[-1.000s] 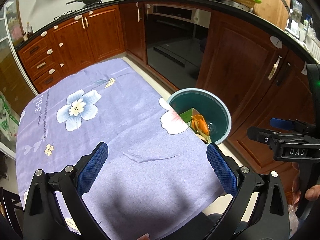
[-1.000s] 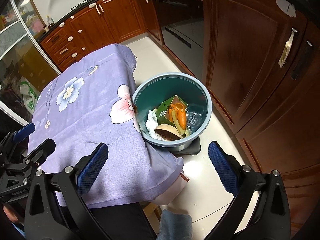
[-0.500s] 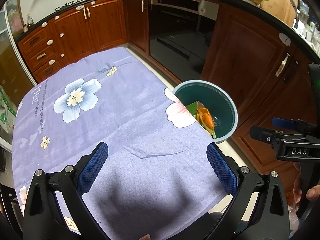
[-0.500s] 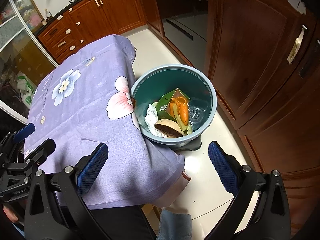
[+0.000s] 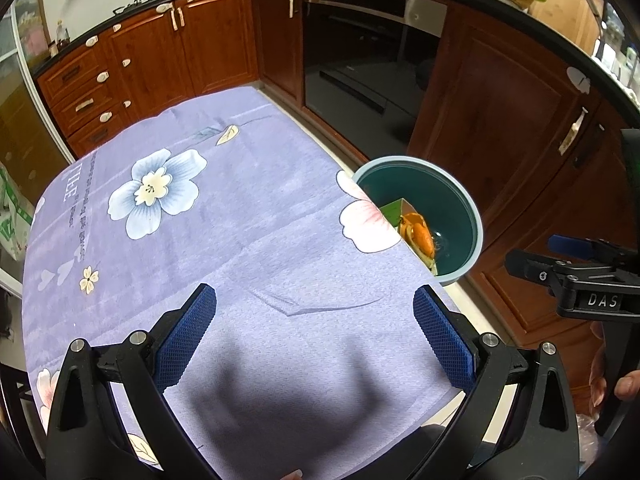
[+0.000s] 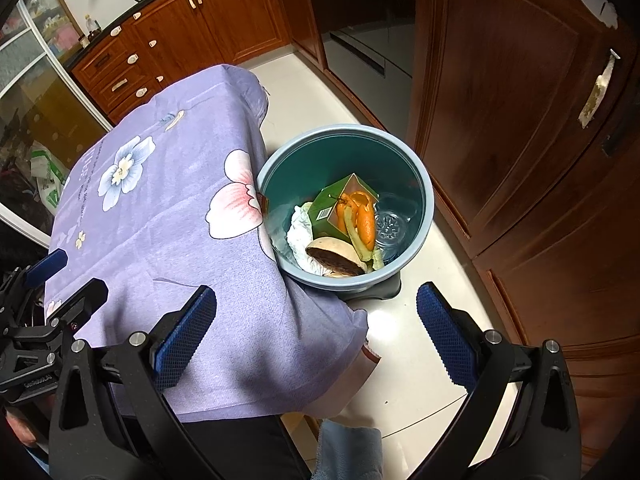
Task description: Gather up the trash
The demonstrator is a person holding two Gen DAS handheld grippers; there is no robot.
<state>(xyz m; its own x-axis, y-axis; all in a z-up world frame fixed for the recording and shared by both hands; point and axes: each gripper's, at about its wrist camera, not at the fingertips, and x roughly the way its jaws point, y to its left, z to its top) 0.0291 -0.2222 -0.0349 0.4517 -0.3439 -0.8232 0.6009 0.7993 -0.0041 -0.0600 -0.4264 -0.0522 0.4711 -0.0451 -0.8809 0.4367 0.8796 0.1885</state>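
A purple flowered tablecloth [image 5: 248, 240] covers the table, and its top is bare under the left gripper [image 5: 316, 332], whose 2 blue-padded fingers stand wide apart holding nothing. The right gripper [image 6: 316, 336] is likewise spread wide and empty, above the table's corner and the pale floor [image 6: 416, 344]. The trash sits in a blue-rimmed bin [image 6: 424, 184] on the floor, tight against the hanging cloth: a green carton [image 6: 328, 212], orange peel [image 6: 366, 220], crumpled white paper [image 6: 300, 232], a bun-like piece [image 6: 334, 254] and a clear plastic item [image 6: 390, 228] that is hard to make out. From the left wrist view the table edge hides most of the bin's contents. Dark wooden cabinets [image 6: 512, 92] and an oven [image 5: 368, 56] ring the area. A fingertip [image 5: 628, 384] shows at the frame's right edge, cut off.
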